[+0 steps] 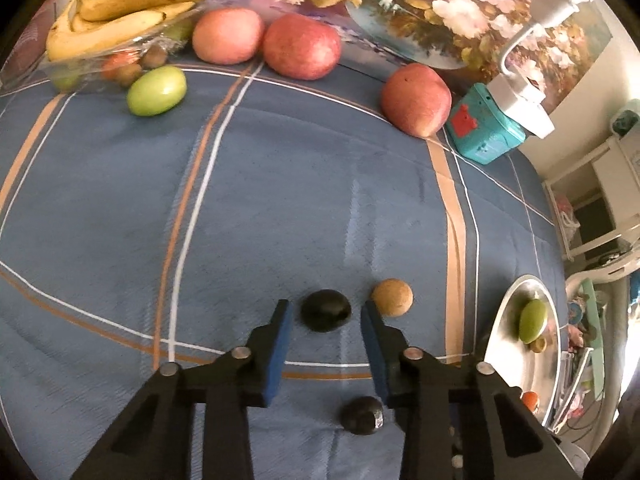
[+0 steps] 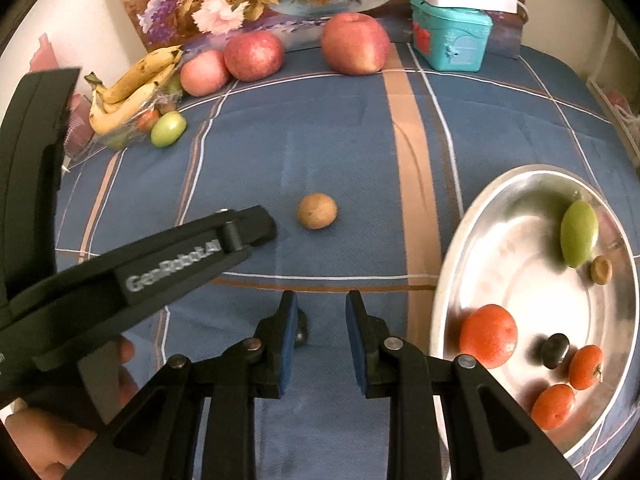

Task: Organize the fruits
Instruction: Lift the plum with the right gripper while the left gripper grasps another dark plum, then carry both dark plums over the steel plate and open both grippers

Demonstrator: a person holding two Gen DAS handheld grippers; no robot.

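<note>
Left wrist view
- Nearest: a dark, dented round fruit [image 1: 362,415] lies on the blue plaid cloth [image 1: 260,200], under the fingers' base.
- Left gripper [image 1: 326,316]: blue pads either side of a dark plum-like fruit [image 1: 326,310]; a narrow gap shows at each pad, so nothing is clamped.
- Beside it: a tan round fruit [image 1: 393,297], matte, touching the outside of the right finger.
- Far edge: 3 red apples [image 1: 302,46], a glossy green oval fruit [image 1: 157,90], bananas [image 1: 132,8] speckled brown over a clear tray.
- Right edge: a steel plate [image 1: 506,320] with a green fruit in it.

Right wrist view
- Nearest: right gripper [image 2: 322,320], jaws drawn in to their narrowest, nothing between them; a dark fruit peeks out just left of the left finger.
- Left: the other tool's black arm, a hand [image 2: 48,440] below.
- Centre: the tan fruit [image 2: 317,211], alone on the cloth.
- Plate [image 2: 448,280]: 3 orange fruits [image 2: 488,336], 1 dark berry [image 2: 555,350], 1 green oval [image 2: 579,233], 1 small brown fruit [image 2: 601,269].
</note>
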